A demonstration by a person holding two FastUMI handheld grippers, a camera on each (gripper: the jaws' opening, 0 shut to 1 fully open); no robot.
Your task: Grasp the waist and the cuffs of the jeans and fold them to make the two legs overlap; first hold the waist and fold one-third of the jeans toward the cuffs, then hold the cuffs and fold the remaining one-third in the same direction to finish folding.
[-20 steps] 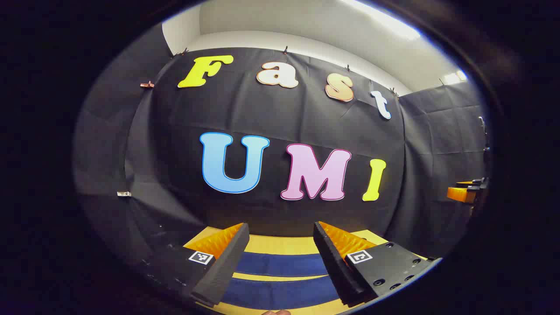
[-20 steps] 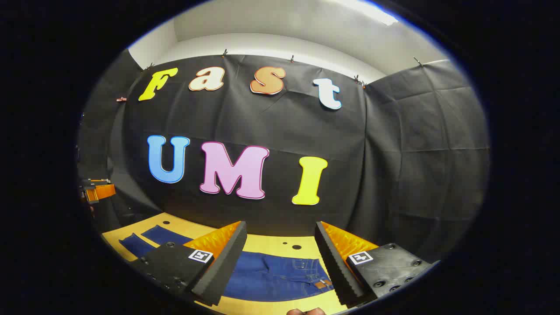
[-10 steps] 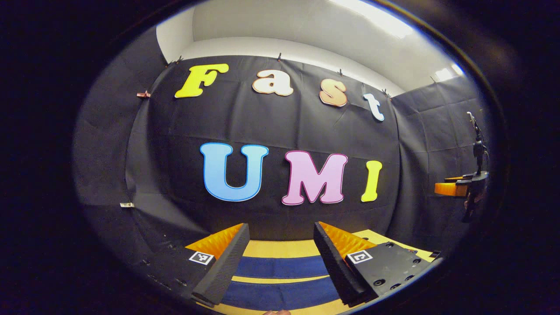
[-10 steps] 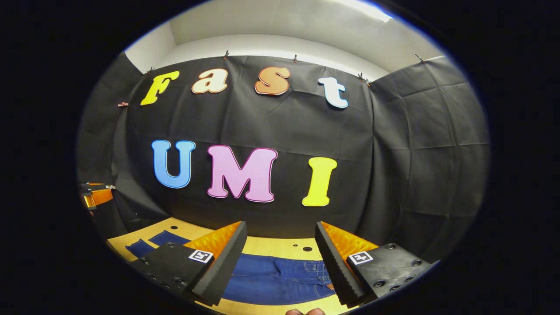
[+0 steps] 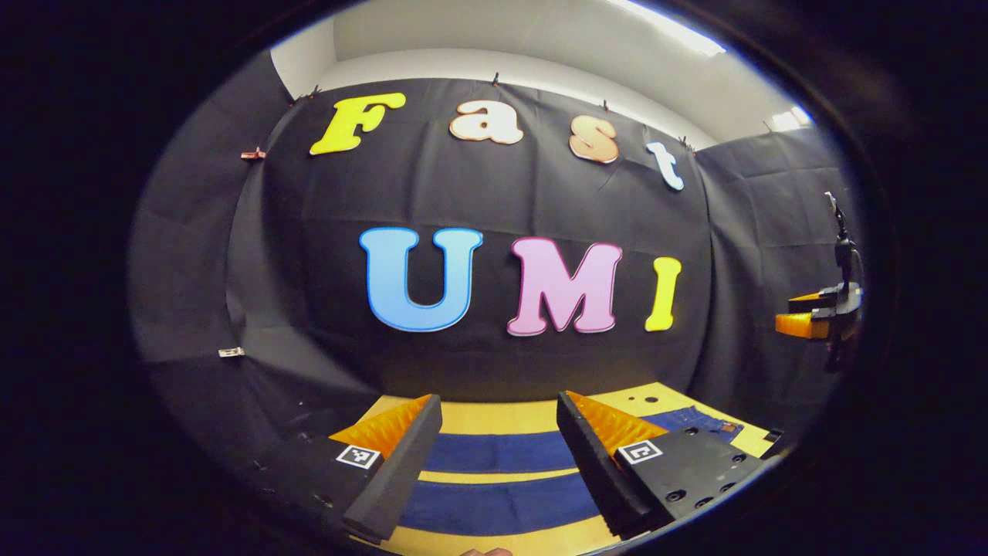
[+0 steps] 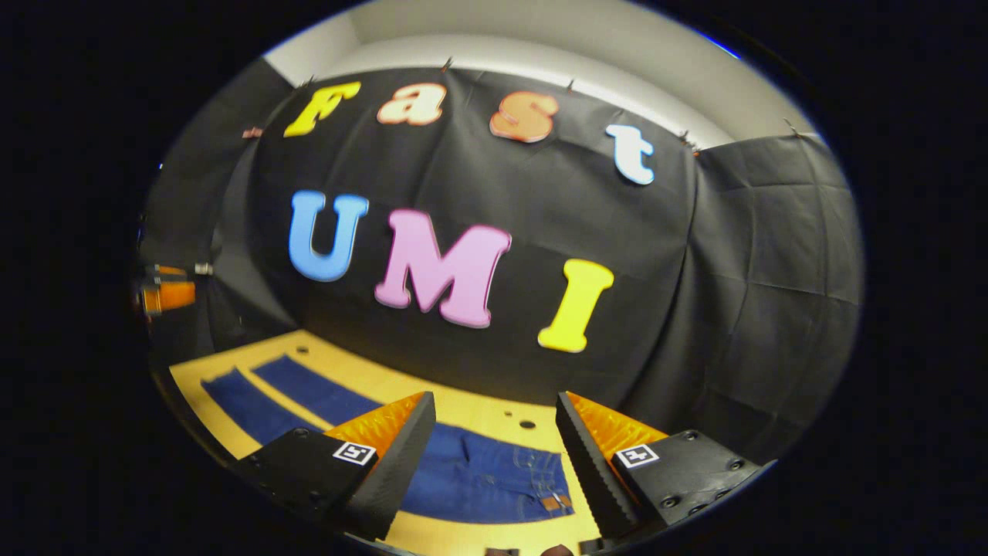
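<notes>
Blue jeans (image 6: 478, 483) lie flat on the yellow table (image 6: 463, 409), the two legs (image 6: 309, 390) spread apart and running to the left, the waist (image 6: 552, 483) at the right. In the right gripper view my right gripper (image 6: 494, 455) hangs open above the waist end, holding nothing. In the left gripper view my left gripper (image 5: 498, 459) is open above the two legs (image 5: 502, 452), with the table (image 5: 494, 417) behind them. Each view also catches the other gripper far off: the right gripper (image 5: 814, 320) and the left gripper (image 6: 166, 293).
Black cloth walls close the booth right behind the table. Small dark holes (image 6: 526, 424) dot the tabletop near the waist. A fingertip (image 5: 482, 551) peeks in at the bottom edge of the left gripper view.
The right gripper has tilted and dipped toward the table, so more of the jeans' legs and tabletop show. The left gripper has shifted slightly, with the waist end now peeking in at its right.
</notes>
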